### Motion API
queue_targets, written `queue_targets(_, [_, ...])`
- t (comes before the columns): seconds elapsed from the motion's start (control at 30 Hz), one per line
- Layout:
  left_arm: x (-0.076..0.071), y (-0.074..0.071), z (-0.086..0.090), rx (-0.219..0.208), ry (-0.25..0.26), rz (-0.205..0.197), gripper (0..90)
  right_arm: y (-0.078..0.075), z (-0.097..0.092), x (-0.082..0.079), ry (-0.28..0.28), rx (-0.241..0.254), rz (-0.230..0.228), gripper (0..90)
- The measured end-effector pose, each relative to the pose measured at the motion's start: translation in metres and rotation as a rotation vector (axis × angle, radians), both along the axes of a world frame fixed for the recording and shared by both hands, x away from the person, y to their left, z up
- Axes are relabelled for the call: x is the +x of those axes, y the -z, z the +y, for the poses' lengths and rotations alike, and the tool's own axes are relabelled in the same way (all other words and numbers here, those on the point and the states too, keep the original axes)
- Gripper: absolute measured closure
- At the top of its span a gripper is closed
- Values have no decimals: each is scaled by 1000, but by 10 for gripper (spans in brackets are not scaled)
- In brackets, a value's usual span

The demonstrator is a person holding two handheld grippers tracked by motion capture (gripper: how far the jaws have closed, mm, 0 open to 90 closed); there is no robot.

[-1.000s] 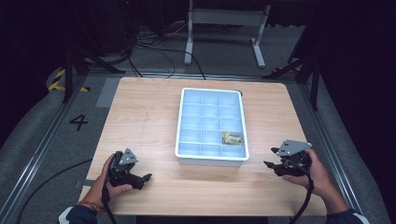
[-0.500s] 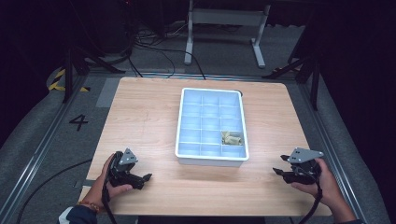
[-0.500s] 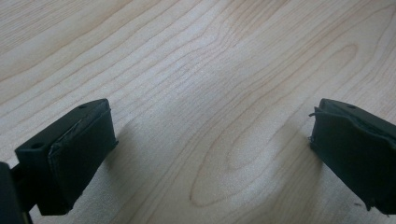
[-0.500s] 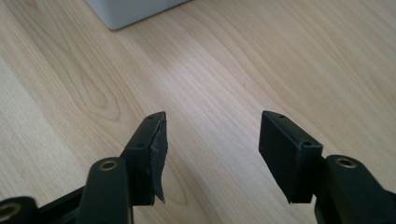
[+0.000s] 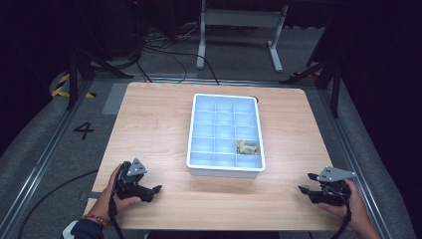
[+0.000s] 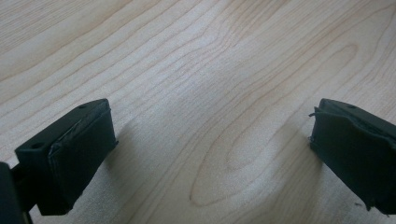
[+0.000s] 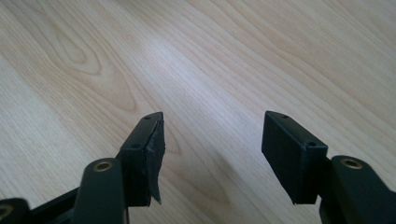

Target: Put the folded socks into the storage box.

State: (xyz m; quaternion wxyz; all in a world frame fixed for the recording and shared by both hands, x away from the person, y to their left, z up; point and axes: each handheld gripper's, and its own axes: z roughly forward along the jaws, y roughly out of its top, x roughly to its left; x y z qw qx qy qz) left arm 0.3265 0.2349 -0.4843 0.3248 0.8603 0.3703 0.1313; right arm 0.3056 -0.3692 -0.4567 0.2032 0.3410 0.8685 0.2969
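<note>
Left gripper (image 5: 155, 189): rests low on the table (image 5: 159, 124) near its front left corner, jaws wide apart, bare wood between them.
Right gripper (image 5: 304, 182): near the front right corner, close over the wood; jaws apart and just been opening, nothing between them.
Tray (image 5: 225, 171): white, compartmented, mid-table, well apart from both grippers.
Item (image 5: 247, 147): small crumpled tan piece in a right-hand compartment, second row from the front.
Step in hand: likely settling both grippers at rest beside the tray.
Doing it well: lower the right gripper gently, keep the jaws off the tray wall, let the cables trail clear of the edge.
</note>
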Motion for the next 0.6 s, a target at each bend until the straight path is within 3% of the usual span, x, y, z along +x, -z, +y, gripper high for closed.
queue_targets(0.3, [0, 0, 0, 0, 0, 0, 1, 13, -23, -14, 70, 93, 9, 382])
queue_targets(0.47, [0, 0, 0, -3, -1, 0, 1, 22, -30, -17, 105, 119, 24, 352])
queue_targets(0.6, [0, 0, 0, 0, 1, 2, 0, 30, -37, -18, 124, 209, -1, 320])
